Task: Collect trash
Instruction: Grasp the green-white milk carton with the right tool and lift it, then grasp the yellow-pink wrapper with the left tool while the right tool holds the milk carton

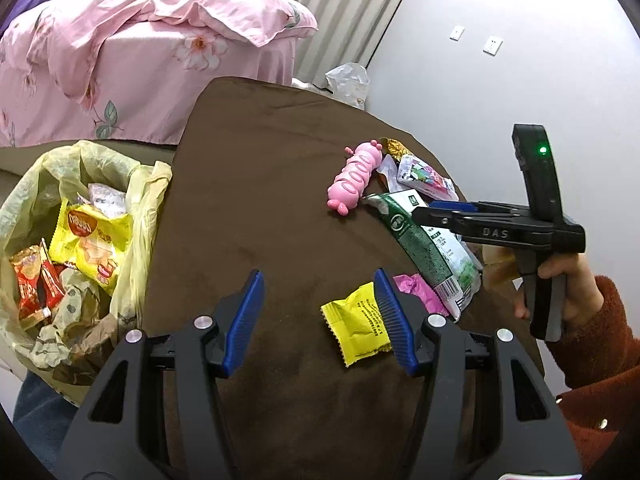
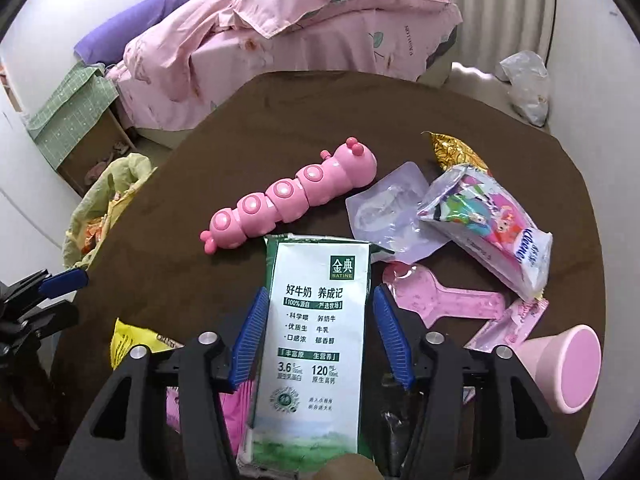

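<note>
Green-and-white milk carton [image 2: 316, 332] dead centre in the right wrist view, flat on the brown tablecloth [image 1: 260, 160], printed face up. Runs toward 6 o'clock and gets cut off at the frame edge behind a blurred tan shape, impossible to identify. Half buries a magenta wrapper [image 1: 416, 288] at its 9 o'clock side. Hard to make out anything under the dark plastic at 5 o'clock.

Over to the yellow sachet [image 1: 356, 328]: partly tucked behind the left gripper's [image 1: 319, 274] right-hand pad, one corner lost. Only glimpsed at 8 o'clock in the right wrist view. Trash bag [image 1: 24, 200] at 9 o'clock off the table edge, mouth agape, stuffed with yellow and red packets, its bottom out of sight.

Now the right gripper [image 2: 320, 290]: tilted steeply down, blue pads flanking the carton's long edges with a sliver of gap on each side, so spread, not pinching. Seen side-on from the left wrist view at 3 o'clock, gripped by a hand [image 1: 568, 280] in a rust-red fuzzy sleeve [image 1: 600, 340], fingers wrapped round the handle.

Left gripper: angled down over bare cloth, pads wide apart, nothing between them. No view of the hand behind it.

Elsewhere: pink caterpillar toy [image 2: 292, 192] at 11 o'clock of the carton, tissue pack [image 2: 488, 224] at 2 o'clock, pink cup [image 2: 568, 372] on its side at 4 o'clock.
</note>
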`<state>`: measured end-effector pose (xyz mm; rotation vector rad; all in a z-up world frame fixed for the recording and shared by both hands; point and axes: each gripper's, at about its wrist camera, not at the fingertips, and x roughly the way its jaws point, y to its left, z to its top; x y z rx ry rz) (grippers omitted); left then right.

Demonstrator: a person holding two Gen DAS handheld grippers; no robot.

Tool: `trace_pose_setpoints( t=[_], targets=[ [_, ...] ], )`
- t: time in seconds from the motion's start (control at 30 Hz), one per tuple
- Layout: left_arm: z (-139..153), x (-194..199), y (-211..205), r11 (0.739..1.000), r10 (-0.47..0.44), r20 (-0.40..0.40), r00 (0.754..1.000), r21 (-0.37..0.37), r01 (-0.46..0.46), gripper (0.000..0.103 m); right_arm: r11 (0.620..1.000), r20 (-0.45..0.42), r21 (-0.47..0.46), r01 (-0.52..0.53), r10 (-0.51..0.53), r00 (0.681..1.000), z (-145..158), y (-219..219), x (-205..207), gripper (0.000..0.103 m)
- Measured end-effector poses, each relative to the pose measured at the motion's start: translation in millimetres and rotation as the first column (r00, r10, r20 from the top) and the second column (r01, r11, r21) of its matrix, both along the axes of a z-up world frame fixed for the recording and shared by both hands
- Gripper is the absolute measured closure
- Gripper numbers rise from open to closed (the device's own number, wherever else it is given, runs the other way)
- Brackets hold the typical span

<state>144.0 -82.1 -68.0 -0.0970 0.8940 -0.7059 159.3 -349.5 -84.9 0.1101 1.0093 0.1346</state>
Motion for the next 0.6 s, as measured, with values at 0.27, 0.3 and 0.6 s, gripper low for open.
trace_pose_setpoints(
  t=[0.27, 0.3, 0.6],
  targets=[
    [-8, 1, 11, 0.999, 0.022, -0.025, 0.999, -0.027, -0.023, 0.049, 0.995, -0.057, -0.044, -0.087, 0.084, 0.995, -7, 24, 4, 0.048],
    [-9, 1, 12, 0.999, 0.025, -0.029, 0.999, -0.028, -0.026, 0.049, 0.994, -0.042, -0.057, -0.094, 0.092, 0.995, -4, 25, 2, 0.049],
    [-4, -9, 13, 0.999, 0.009, -0.021, 1.000, -0.039, -0.010, 0.048, 0.995, 0.180, -0.025, -0.095, 0.098, 0.979, 56, 8, -59, 0.051]
  ],
)
